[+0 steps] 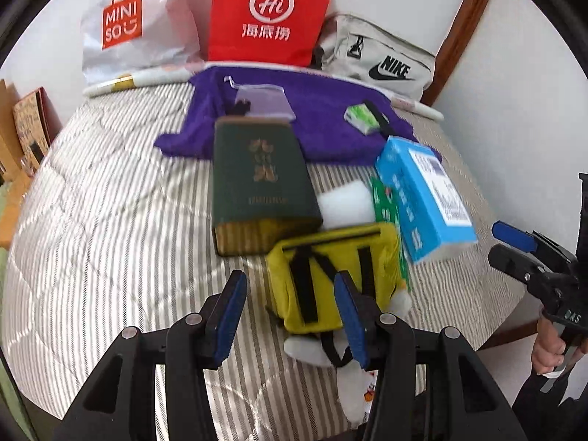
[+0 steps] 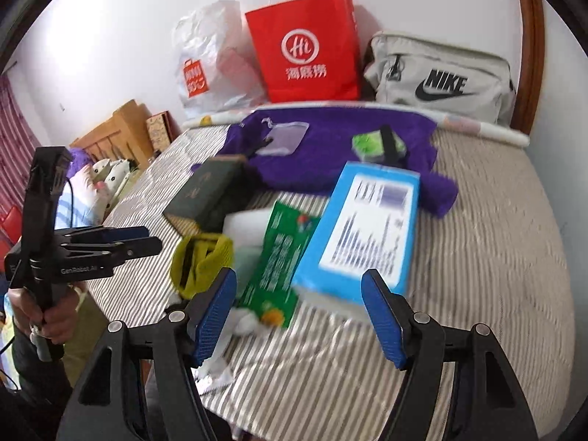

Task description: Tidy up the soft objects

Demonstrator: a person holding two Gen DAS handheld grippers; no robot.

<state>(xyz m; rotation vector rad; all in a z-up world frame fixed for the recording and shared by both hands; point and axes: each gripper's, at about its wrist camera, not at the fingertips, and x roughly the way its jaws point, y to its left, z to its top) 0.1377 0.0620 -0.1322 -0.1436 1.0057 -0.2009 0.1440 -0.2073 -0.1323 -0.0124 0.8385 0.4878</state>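
A yellow soft bag with black straps [image 1: 323, 264] lies on the striped quilt [image 1: 110, 220], with white plush [image 1: 305, 345] under it. My left gripper [image 1: 290, 316] hovers open just in front of it, its right finger overlapping the bag's edge and nothing pressed between the pads. Around the bag are a dark green box [image 1: 257, 183], a white foam block [image 1: 345, 205], a green packet [image 2: 283, 257] and a blue box [image 2: 367, 228]. My right gripper [image 2: 299, 316] stands open over the quilt before the blue box, holding nothing. A purple towel [image 1: 323, 125] lies behind.
On the towel sit a translucent pouch [image 1: 264, 103] and a small green pack [image 1: 362, 117]. A white Miniso bag [image 1: 125, 25], a red paper bag [image 1: 268, 14] and a grey Nike bag [image 1: 382, 62] lean on the wall. A hand holds each gripper's handle.
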